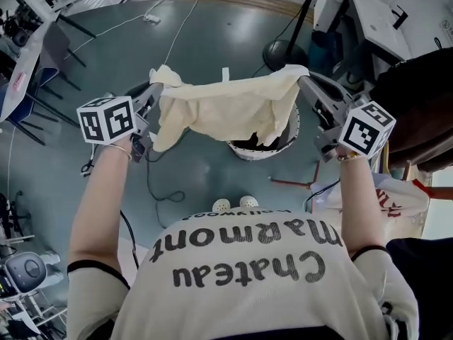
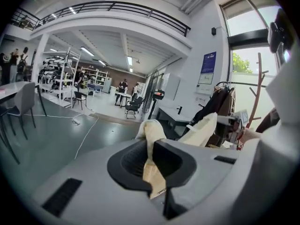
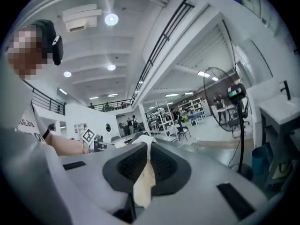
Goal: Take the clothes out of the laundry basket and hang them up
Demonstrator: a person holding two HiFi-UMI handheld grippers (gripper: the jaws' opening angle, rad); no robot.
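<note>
A cream-coloured garment is stretched between my two grippers at chest height, above the white laundry basket on the grey floor. My left gripper is shut on the garment's left corner; cream cloth is pinched between its jaws. On the other side my right gripper is shut on the right corner, and a strip of the cloth runs through its jaws. The basket holds dark clothes, mostly hidden behind the hanging garment.
A fan stand with a round base rises behind the basket. A wooden coat rack with dark clothing stands at the right by the window. White cables trail across the floor. Desks and chairs line the left side.
</note>
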